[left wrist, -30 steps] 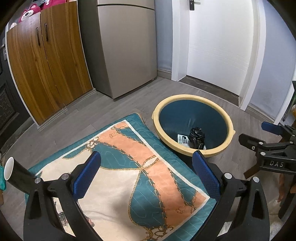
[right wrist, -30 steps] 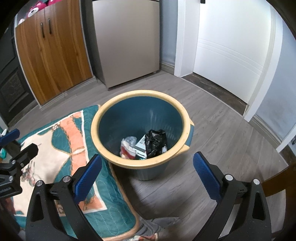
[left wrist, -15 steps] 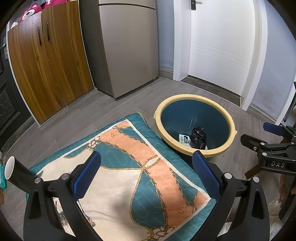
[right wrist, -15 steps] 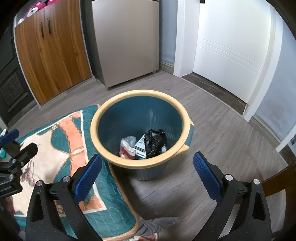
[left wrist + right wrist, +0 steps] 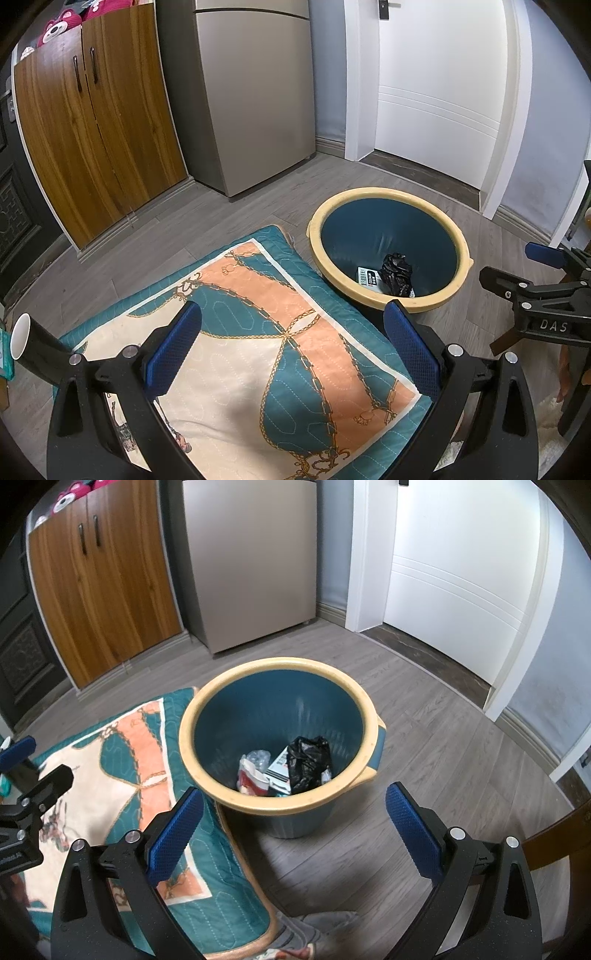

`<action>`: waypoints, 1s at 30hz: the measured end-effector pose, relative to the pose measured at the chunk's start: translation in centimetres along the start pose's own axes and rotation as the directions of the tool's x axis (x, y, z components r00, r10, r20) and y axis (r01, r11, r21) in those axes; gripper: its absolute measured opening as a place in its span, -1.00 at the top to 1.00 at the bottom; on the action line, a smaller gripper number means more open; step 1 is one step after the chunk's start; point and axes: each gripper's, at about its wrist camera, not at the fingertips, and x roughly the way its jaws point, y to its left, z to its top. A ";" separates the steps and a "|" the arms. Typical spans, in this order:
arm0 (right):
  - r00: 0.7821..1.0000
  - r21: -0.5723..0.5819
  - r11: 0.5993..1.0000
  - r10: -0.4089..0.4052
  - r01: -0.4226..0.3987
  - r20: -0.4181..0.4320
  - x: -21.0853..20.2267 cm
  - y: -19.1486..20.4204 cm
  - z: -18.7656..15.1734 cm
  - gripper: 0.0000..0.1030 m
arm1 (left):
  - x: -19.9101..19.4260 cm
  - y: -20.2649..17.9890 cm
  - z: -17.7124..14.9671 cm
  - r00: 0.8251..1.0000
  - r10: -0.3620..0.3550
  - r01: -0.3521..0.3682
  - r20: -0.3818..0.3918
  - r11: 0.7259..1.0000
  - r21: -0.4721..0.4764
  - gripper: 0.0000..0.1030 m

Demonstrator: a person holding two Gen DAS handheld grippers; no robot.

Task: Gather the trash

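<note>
A teal bin with a yellow rim (image 5: 364, 716) stands on the wood floor beside a patterned mat (image 5: 240, 332). The bin rim also shows in the left wrist view (image 5: 314, 229). Inside lie a crumpled black bag (image 5: 308, 760), a white printed packet (image 5: 279, 768), a red-and-white wrapper (image 5: 251, 779) and a clear plastic piece (image 5: 258, 757). My left gripper (image 5: 291, 347) is open and empty above the mat. My right gripper (image 5: 293, 829) is open and empty just in front of the bin, above its near rim.
A wooden cabinet (image 5: 96, 122) and a grey fridge (image 5: 255, 88) stand at the back, a white door (image 5: 439, 85) to the right. A black tube with a white end (image 5: 26, 343) sits at the mat's left edge. A slipper (image 5: 295, 934) lies near the mat's corner.
Both grippers have tilted or risen slightly, so the bin sits a little lower in each view. Both stay open and empty. The trash in the bin has not moved.
</note>
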 end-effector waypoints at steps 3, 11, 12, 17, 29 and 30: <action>1.000 0.000 1.000 0.001 -0.001 0.000 0.0 0.0 0.0 -0.90 | 0.0 0.0 0.0 1.000 -0.001 0.001 0.001 1.000 -0.001 -0.89; 1.000 0.000 1.000 0.000 0.000 0.000 0.0 -0.1 0.0 -0.90 | 0.0 0.0 0.0 1.000 -0.003 0.003 -0.003 1.000 0.001 -0.89; 1.000 0.000 1.000 -0.001 0.001 0.000 0.0 -0.1 0.0 -0.90 | 0.0 0.0 0.0 1.000 -0.003 0.003 -0.003 1.000 0.001 -0.89; 1.000 0.004 1.000 -0.004 0.004 -0.001 -0.1 -0.3 -0.3 -0.90 | 0.0 -0.1 0.0 1.000 -0.004 0.004 0.000 1.000 -0.001 -0.89; 1.000 0.003 1.000 -0.007 0.007 -0.004 -0.1 -0.4 -0.4 -0.90 | 0.1 0.2 -0.1 1.000 -0.001 0.001 -0.005 1.000 -0.017 -0.89; 1.000 0.003 1.000 -0.007 0.007 -0.005 -0.2 -0.5 -0.5 -0.90 | 0.1 0.2 -0.1 1.000 -0.003 0.003 -0.006 1.000 -0.018 -0.89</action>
